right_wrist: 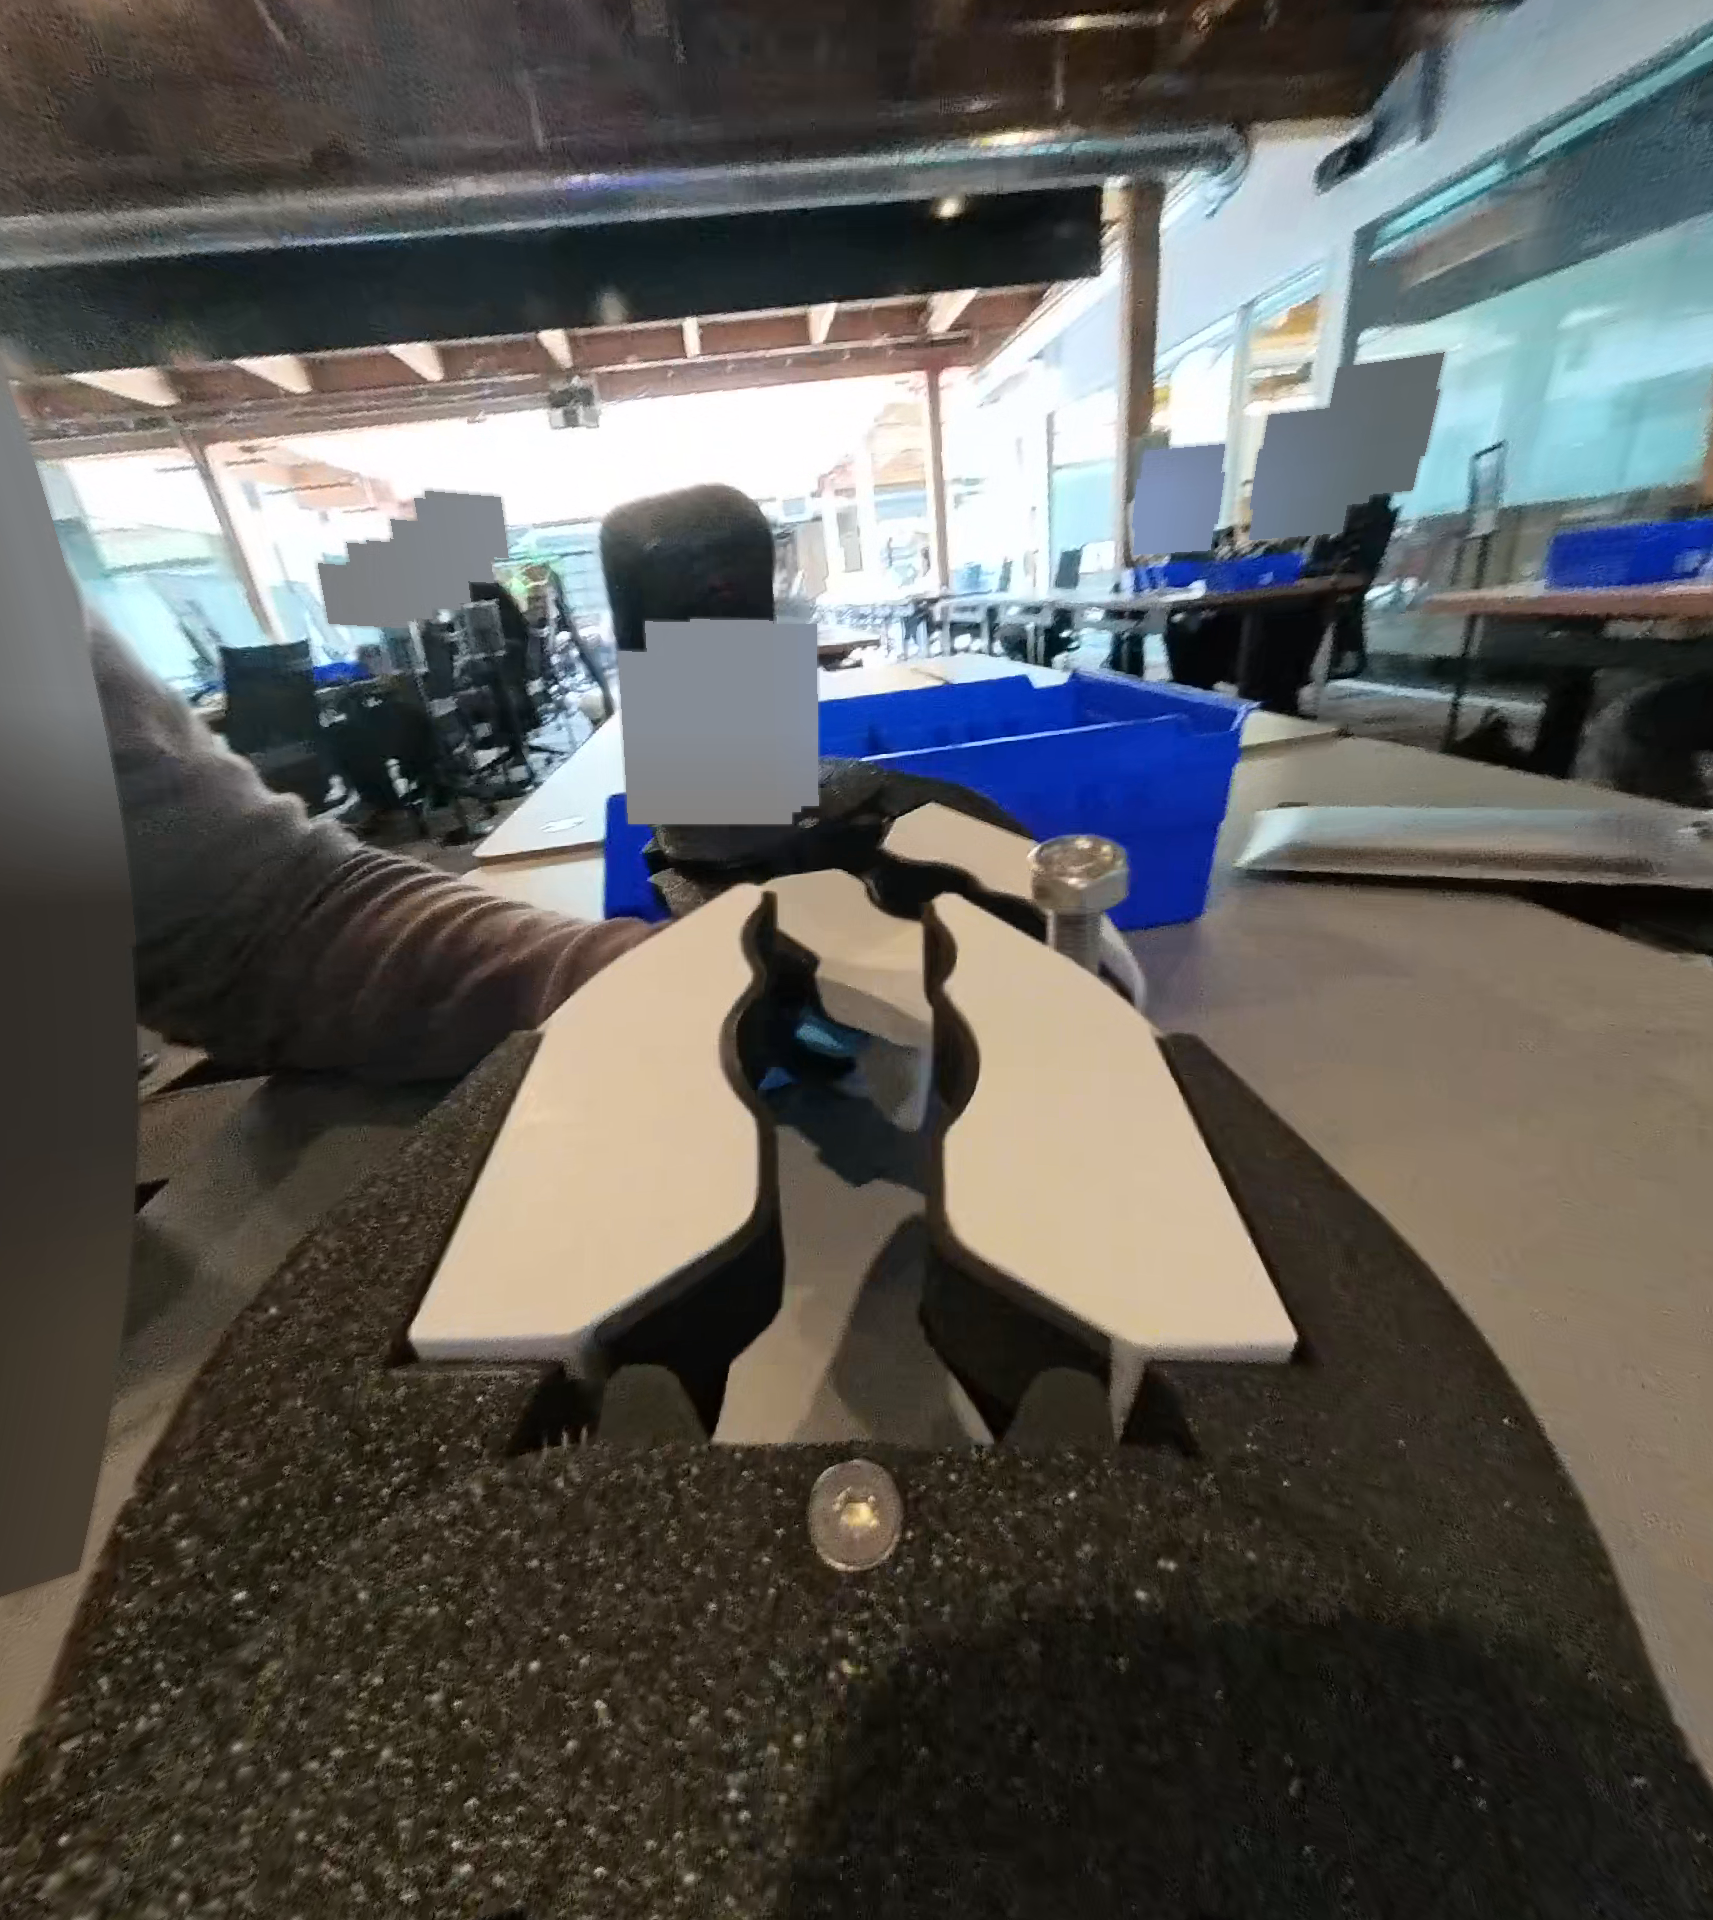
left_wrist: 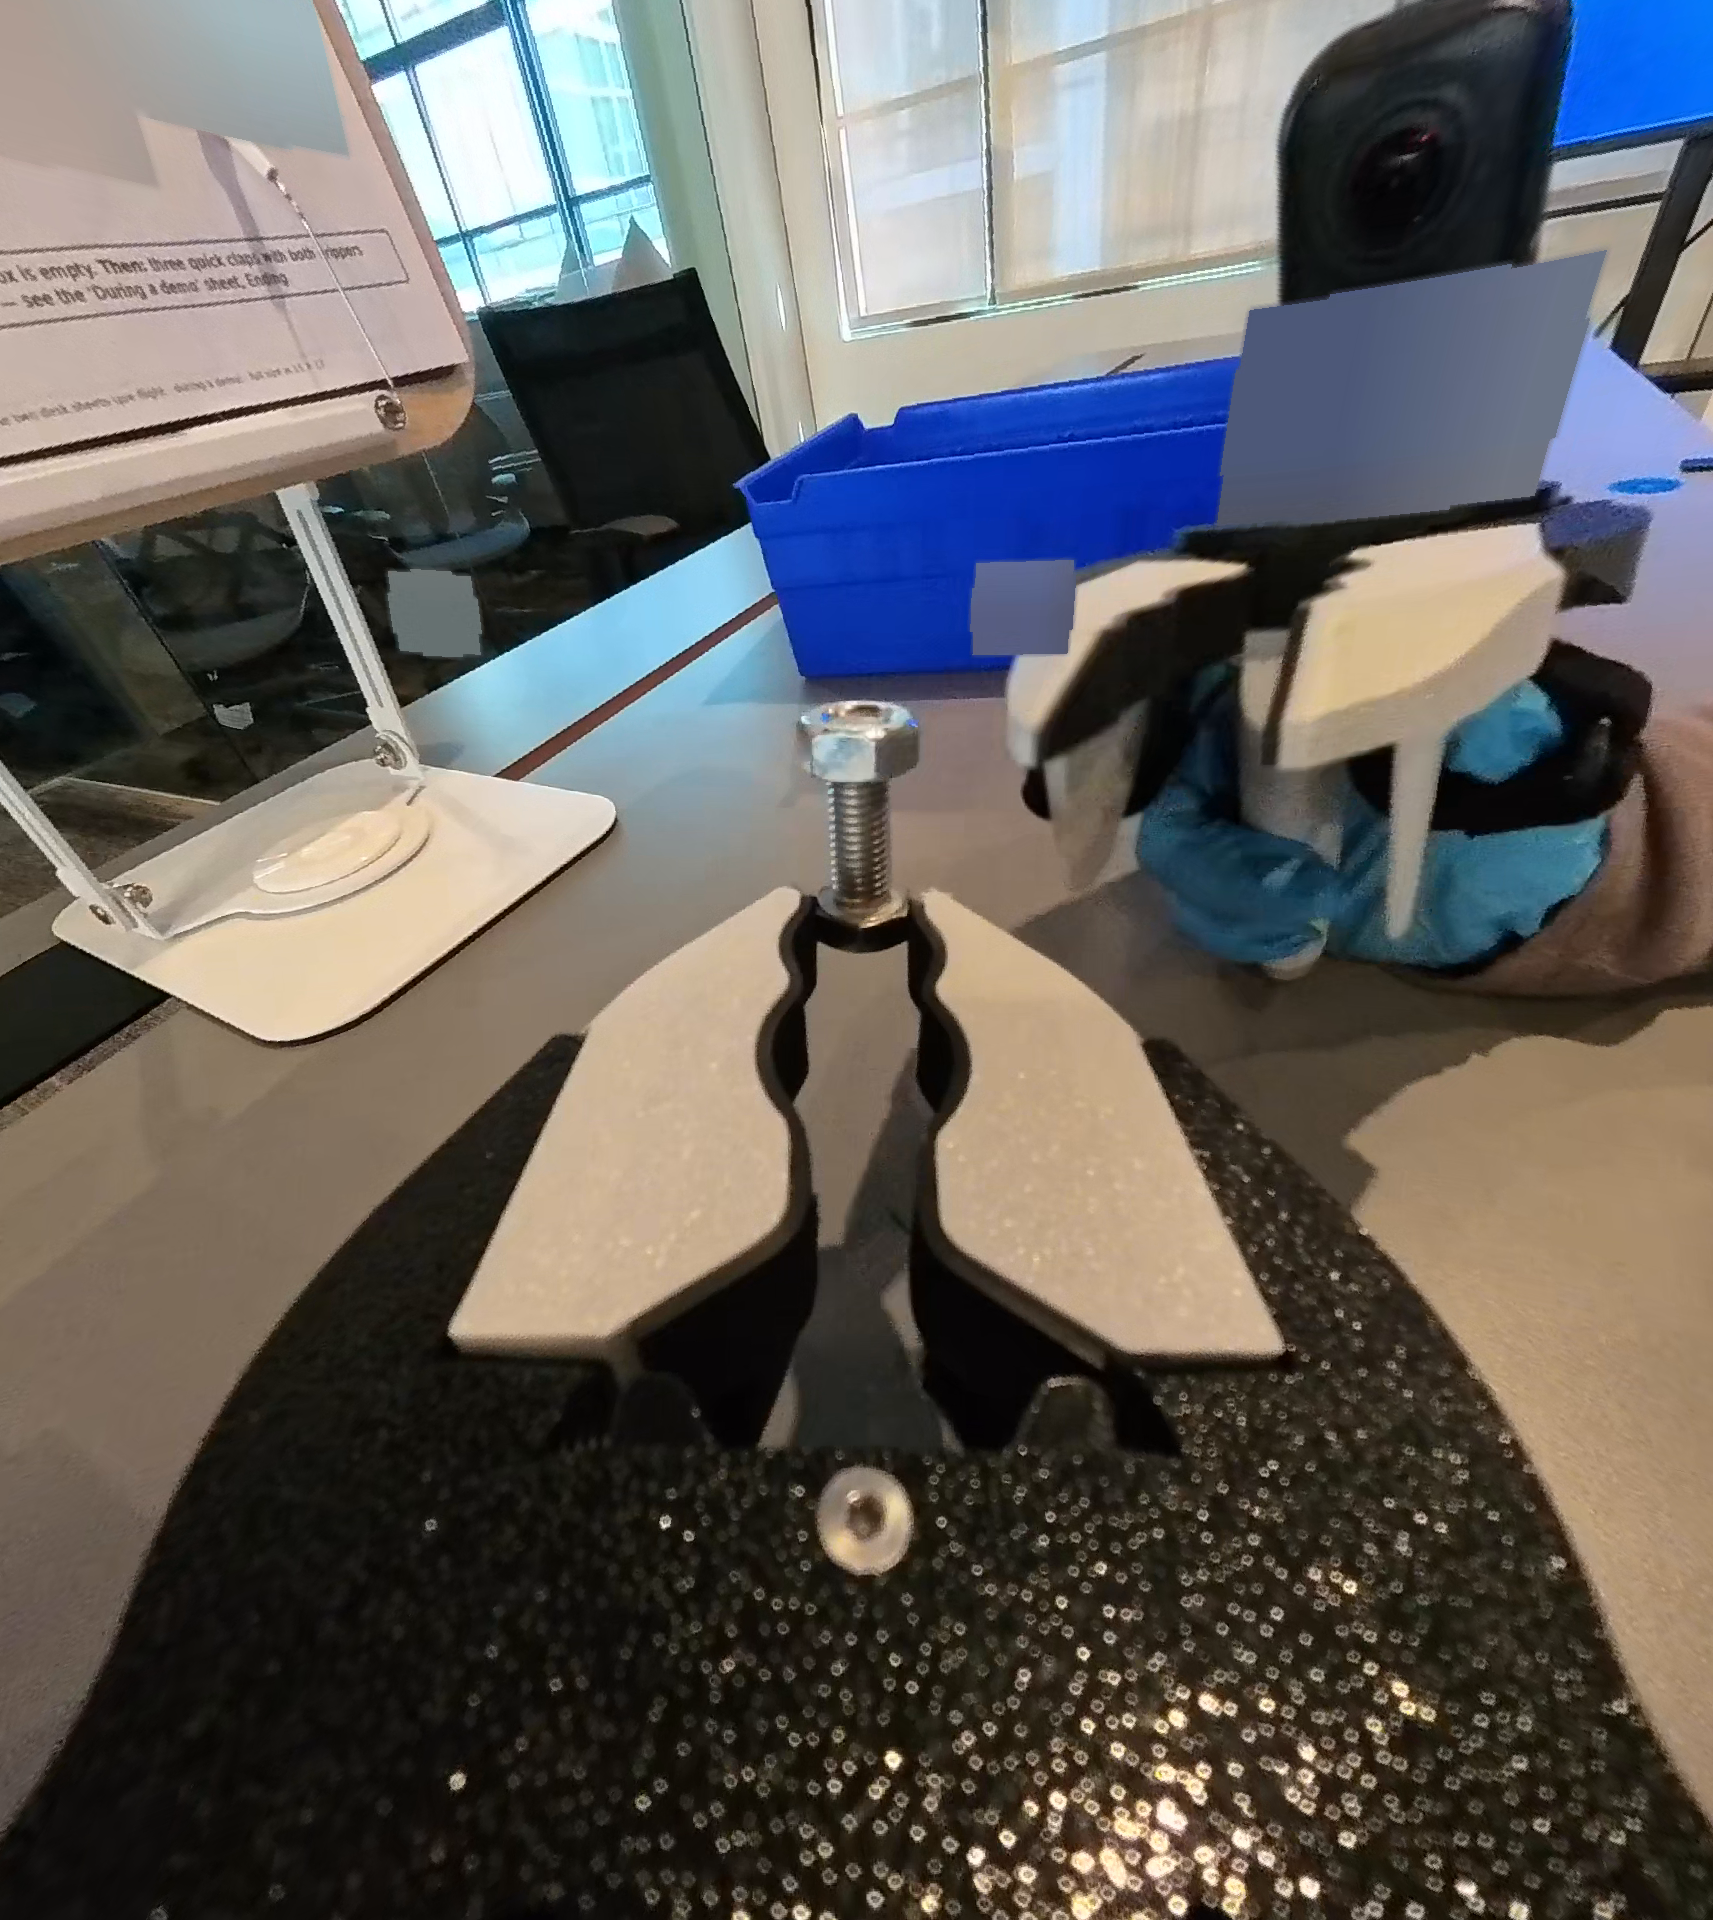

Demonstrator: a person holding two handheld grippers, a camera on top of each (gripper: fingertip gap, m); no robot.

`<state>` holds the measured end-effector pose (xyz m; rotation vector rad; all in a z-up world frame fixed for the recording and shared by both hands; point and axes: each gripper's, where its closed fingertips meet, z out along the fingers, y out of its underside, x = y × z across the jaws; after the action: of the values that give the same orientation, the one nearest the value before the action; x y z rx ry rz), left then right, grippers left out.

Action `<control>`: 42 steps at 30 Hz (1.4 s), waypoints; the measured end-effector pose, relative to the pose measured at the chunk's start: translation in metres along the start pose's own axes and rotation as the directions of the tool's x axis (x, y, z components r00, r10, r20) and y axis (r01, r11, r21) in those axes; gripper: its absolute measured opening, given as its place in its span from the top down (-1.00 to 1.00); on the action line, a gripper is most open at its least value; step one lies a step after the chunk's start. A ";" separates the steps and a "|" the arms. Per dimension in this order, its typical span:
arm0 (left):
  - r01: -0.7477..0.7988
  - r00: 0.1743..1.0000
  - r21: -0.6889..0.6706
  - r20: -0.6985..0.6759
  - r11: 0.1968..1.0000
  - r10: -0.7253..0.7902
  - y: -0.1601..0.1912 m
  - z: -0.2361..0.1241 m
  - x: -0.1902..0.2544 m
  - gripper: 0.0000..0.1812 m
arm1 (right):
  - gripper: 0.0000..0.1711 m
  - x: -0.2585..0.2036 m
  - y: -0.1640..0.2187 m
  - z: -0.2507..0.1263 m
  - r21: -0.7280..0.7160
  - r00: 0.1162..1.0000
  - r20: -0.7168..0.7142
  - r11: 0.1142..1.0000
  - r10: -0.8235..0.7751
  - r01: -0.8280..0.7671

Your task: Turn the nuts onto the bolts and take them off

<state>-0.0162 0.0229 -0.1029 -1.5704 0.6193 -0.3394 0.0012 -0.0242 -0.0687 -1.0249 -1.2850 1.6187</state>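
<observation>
In the left wrist view a silver bolt (left_wrist: 858,852) stands upright on the grey table (left_wrist: 208,1247), head down. A silver hex nut (left_wrist: 860,740) sits at the top of its threads. My left gripper (left_wrist: 860,923) is shut on the bolt's lower end. My right gripper (left_wrist: 1143,727), held by a blue-gloved hand (left_wrist: 1351,894), hovers to the right of the nut, apart from it. In the right wrist view my right gripper (right_wrist: 844,906) is open and empty. The nut (right_wrist: 1078,875) and bolt (right_wrist: 1076,940) stand just right of its right fingertip.
A blue bin (left_wrist: 935,520) sits behind the bolt and also shows in the right wrist view (right_wrist: 1091,769). A sign stand with a white base (left_wrist: 332,914) is at the left. A black camera (left_wrist: 1413,156) stands at the back right. A flat clear bag (right_wrist: 1496,847) lies at the right. Spacing between my two grippers at the tips: around 6 cm.
</observation>
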 end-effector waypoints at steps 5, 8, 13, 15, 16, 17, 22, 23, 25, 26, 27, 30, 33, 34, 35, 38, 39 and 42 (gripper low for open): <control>-0.005 1.000 -0.003 -0.001 1.000 0.005 0.000 0.000 0.000 0.82 | 0.35 0.019 -0.006 -0.002 0.051 0.990 -0.132 0.997 -0.053 0.060; -0.004 1.000 -0.002 0.000 1.000 0.004 0.000 0.000 0.000 0.82 | 0.20 0.024 -0.006 -0.001 0.052 0.979 -0.176 0.992 -0.105 0.116; -0.002 1.000 -0.001 0.000 1.000 0.002 0.000 0.000 0.000 0.82 | 0.63 -0.006 0.000 0.000 -0.002 0.998 0.042 0.999 0.037 -0.037; -0.003 1.000 -0.002 0.000 1.000 0.003 0.000 0.000 0.000 0.82 | 0.56 0.001 -0.005 -0.002 0.032 1.000 -0.010 0.999 0.009 -0.008; -0.003 1.000 -0.002 -0.001 1.000 0.003 0.000 0.000 0.000 0.82 | 0.51 0.006 -0.006 -0.003 0.045 0.999 -0.046 0.999 -0.003 0.005; -0.003 1.000 -0.002 -0.001 1.000 0.003 0.000 0.000 0.000 0.82 | 0.45 0.012 -0.007 -0.004 0.053 0.996 -0.086 0.998 -0.015 0.020; -0.002 1.000 -0.002 -0.001 1.000 0.002 0.000 0.000 0.000 0.82 | 0.19 0.023 -0.007 -0.001 0.062 0.978 -0.177 0.991 -0.110 0.122; -0.002 1.000 -0.002 -0.001 1.000 0.002 0.000 0.000 0.000 0.82 | 0.41 0.012 -0.003 0.001 0.038 0.992 -0.105 0.996 -0.076 0.080; -0.002 1.000 -0.001 -0.001 1.000 0.002 0.000 0.000 0.000 0.82 | 0.71 -0.009 0.003 0.001 -0.028 0.999 0.044 0.999 0.017 -0.016; -0.001 1.000 -0.001 -0.001 1.000 0.001 0.000 0.000 0.000 0.82 | 0.62 -0.008 0.001 0.002 -0.008 0.999 0.033 1.000 0.011 -0.011; -0.001 1.000 -0.002 -0.001 1.000 0.001 0.000 0.000 0.000 0.82 | 0.55 -0.003 -0.003 0.000 0.022 1.000 -0.005 1.000 -0.013 0.013; -0.002 1.000 -0.003 -0.002 1.000 0.002 0.000 0.000 0.000 0.82 | 0.35 0.013 -0.015 -0.006 0.104 0.989 -0.126 0.990 -0.084 0.097; -0.002 1.000 -0.004 -0.003 1.000 0.002 0.000 0.001 0.001 0.82 | 0.26 0.023 -0.007 -0.002 0.062 0.981 -0.172 0.993 -0.093 0.105; -0.003 1.000 -0.004 -0.003 1.000 0.003 0.000 0.001 0.001 0.82 | 0.26 0.022 -0.004 0.000 0.039 0.982 -0.165 0.994 -0.092 0.099; -0.003 1.000 -0.004 -0.003 1.000 0.003 0.000 0.001 0.001 0.82 | 0.26 0.022 0.000 0.003 0.019 0.981 -0.163 0.994 -0.101 0.106; -0.005 1.000 -0.004 -0.003 1.000 0.005 0.000 0.001 0.001 0.82 | 0.29 0.017 0.001 0.004 0.003 0.981 -0.146 0.991 -0.130 0.132; -0.003 1.000 0.000 -0.001 1.000 0.003 0.000 0.000 0.000 0.82 | 0.41 0.009 0.001 0.003 0.005 0.990 -0.101 0.996 -0.094 0.094; 0.004 1.000 -0.001 -0.002 1.000 -0.004 0.000 0.000 0.000 0.82 | 0.72 -0.003 0.003 0.001 -0.017 1.000 0.007 1.000 0.001 -0.001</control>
<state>-0.0161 0.0232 -0.1029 -1.5728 0.6184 -0.3435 0.0013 -0.0281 -0.0714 -1.0316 -1.3056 1.6160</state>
